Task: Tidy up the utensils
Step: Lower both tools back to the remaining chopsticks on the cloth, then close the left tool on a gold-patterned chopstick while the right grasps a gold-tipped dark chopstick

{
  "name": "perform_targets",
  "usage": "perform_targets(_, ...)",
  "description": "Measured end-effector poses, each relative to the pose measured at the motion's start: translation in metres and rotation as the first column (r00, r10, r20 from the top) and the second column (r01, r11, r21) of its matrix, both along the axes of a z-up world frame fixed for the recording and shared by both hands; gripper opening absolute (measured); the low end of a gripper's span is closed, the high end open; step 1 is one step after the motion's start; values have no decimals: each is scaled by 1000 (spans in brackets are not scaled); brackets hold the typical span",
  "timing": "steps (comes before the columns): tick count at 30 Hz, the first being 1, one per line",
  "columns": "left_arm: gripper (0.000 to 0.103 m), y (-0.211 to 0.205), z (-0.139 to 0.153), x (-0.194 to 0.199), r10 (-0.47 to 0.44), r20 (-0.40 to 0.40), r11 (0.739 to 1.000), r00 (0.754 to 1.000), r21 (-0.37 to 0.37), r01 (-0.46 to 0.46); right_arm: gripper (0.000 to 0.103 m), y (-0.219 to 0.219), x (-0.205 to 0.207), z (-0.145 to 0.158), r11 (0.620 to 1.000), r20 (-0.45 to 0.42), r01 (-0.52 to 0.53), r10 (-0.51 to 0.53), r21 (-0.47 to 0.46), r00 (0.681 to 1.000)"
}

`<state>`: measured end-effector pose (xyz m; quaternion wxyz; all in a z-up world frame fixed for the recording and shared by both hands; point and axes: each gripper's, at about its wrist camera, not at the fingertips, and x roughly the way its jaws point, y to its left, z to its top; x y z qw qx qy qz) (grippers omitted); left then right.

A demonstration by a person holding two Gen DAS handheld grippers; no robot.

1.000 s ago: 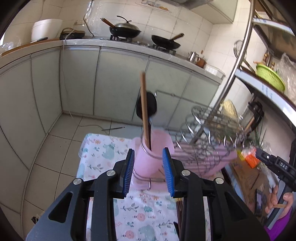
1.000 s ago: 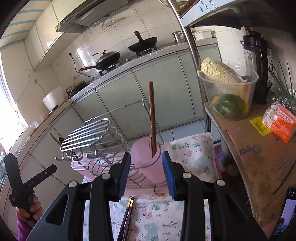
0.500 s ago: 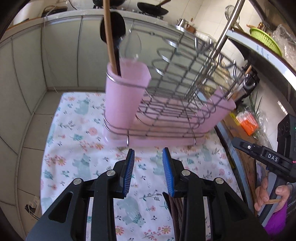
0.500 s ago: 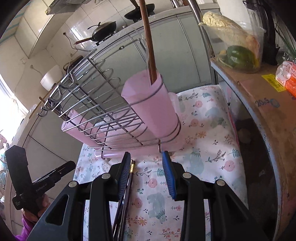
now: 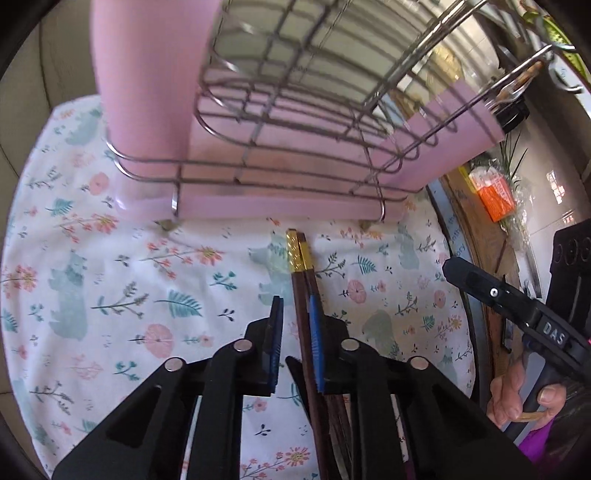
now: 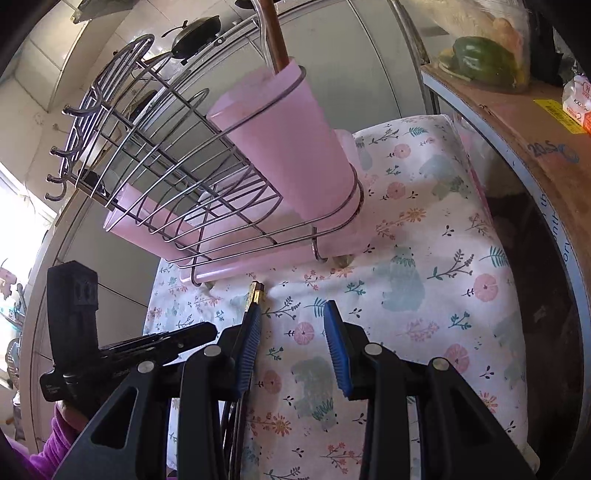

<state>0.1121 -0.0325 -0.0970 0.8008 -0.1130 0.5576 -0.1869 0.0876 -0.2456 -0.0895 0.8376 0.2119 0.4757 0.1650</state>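
Observation:
Dark brown chopsticks with gold tips (image 5: 300,258) lie on the flowered cloth (image 5: 129,288) in front of the pink wire dish rack (image 5: 295,147). My left gripper (image 5: 295,317) is open and low over the cloth, its jaws on either side of the chopstick shafts. The chopstick tips also show in the right wrist view (image 6: 255,291), just beyond my right gripper's left finger. My right gripper (image 6: 291,325) is open and empty over the cloth. The pink utensil cup (image 6: 284,147) on the rack holds a wooden handle (image 6: 271,33).
The rack (image 6: 166,192) stands close ahead of both grippers. A cardboard box (image 6: 535,122) and a shelf edge lie to the right of the cloth. The other gripper shows at each frame's side. Cabinet doors stand behind.
Both grippers have dropped from rack height down toward the cloth and tilted downward. The left gripper now straddles the chopsticks. Both stay open.

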Motion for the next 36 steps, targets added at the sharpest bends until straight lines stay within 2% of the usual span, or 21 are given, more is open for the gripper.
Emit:
perform_targets(5,13,-13,-16,17,-7,-80,1000,997,14,8,35,-5,0,-3,1000,-7,7,-6,13,1000)
perform_targets(7,13,-18,-21,19,-13,-90,1000,996,20,15,35,-8,0,-4,1000,-11,10,-10,21,1000)
perform_targets(17,9,-26,-21,27,-21,-99,998,995,58,27,35,-5,1,-7,999,-20,-3,4,34,1000)
perform_targets(26,9,-16,-25,24,-16,-125,999,992,26,19,35,5,2,-9,999,-31,-22,23,25,999)
perform_targets(32,7,1,-20,18,43,-105,999,993,35,-40,35,16,5,-11,999,-51,-47,49,27,998)
perform_targets(36,7,19,-15,14,81,-99,997,992,19,-79,35,29,15,-17,992,-96,-81,90,95,991)
